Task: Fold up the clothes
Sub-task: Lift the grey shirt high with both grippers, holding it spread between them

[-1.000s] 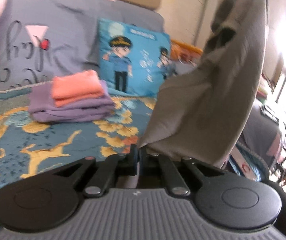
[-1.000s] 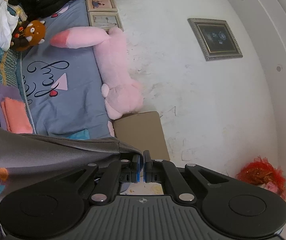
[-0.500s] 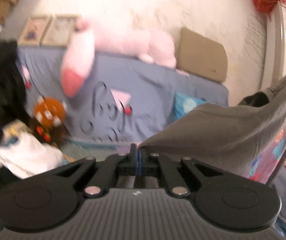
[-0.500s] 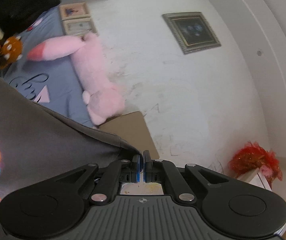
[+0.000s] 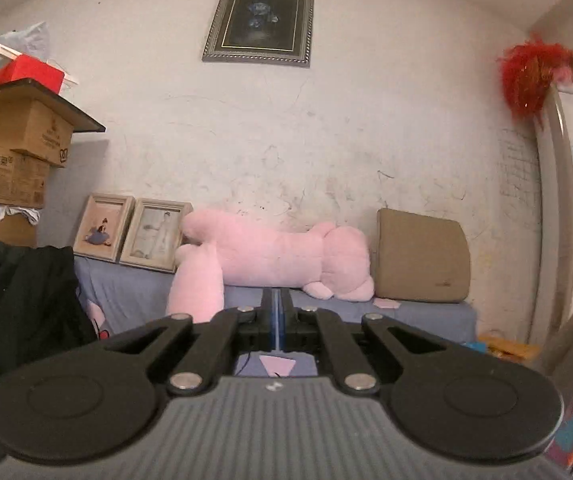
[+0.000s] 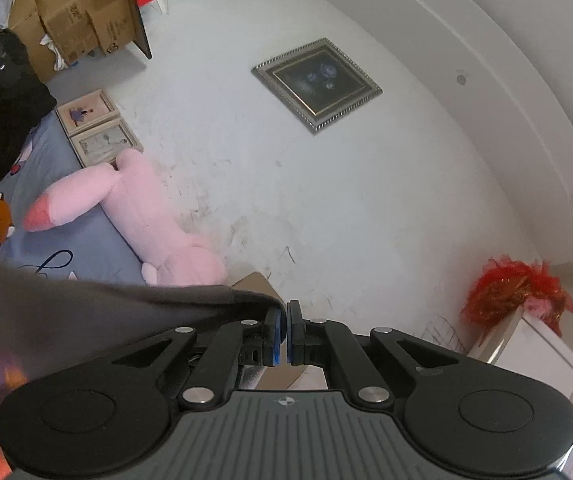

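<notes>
Both hand-held grippers, left and right, are clamped on the grey printed cotton shirt, probably holding it up to hang flat for folding.

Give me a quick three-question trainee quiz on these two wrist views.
1. True or false: the pink plush toy lies against the wall below the framed picture.
2. In the right wrist view, the grey garment reaches the right gripper from: A) picture left, B) picture right, C) above.
3. Fill in: ___ small photo frames lean beside the plush toy.
Key: 1 true; 2 A; 3 two.
</notes>
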